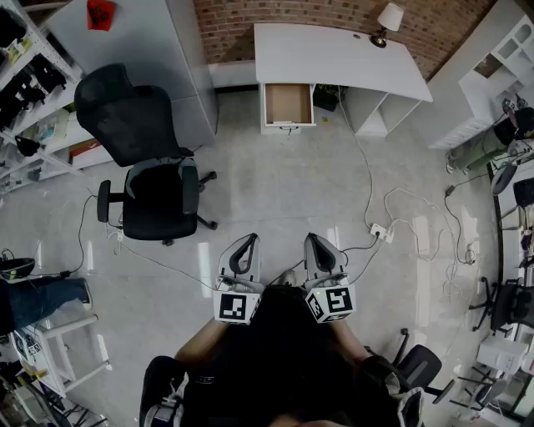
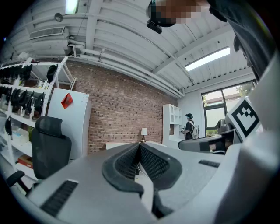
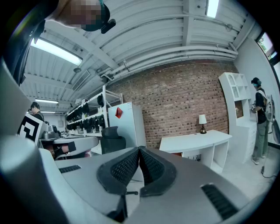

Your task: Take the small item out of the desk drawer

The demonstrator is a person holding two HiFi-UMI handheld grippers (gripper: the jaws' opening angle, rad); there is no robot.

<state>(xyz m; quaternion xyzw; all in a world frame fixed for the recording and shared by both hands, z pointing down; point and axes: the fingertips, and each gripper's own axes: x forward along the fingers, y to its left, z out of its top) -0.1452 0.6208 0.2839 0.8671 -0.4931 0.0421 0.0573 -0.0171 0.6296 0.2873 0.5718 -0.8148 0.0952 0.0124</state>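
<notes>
The drawer (image 1: 288,102) of the white desk (image 1: 334,54) stands pulled out at the foot of the brick wall (image 1: 234,25), its shallow tan-brown inside facing up. Whatever lies in it is too small to make out from here. The left gripper (image 1: 248,242) and the right gripper (image 1: 314,242) each have their ribbed black pads pressed together on nothing, side by side near the person's body, and the drawer is well apart from them, straight ahead across the grey floor (image 1: 275,192).

head view is looking steeply down from high, desk (image 1: 334,57) far ahead | both gripper views are facing level, sharing that desk and brick wall (image 2: 118,105)
</notes>
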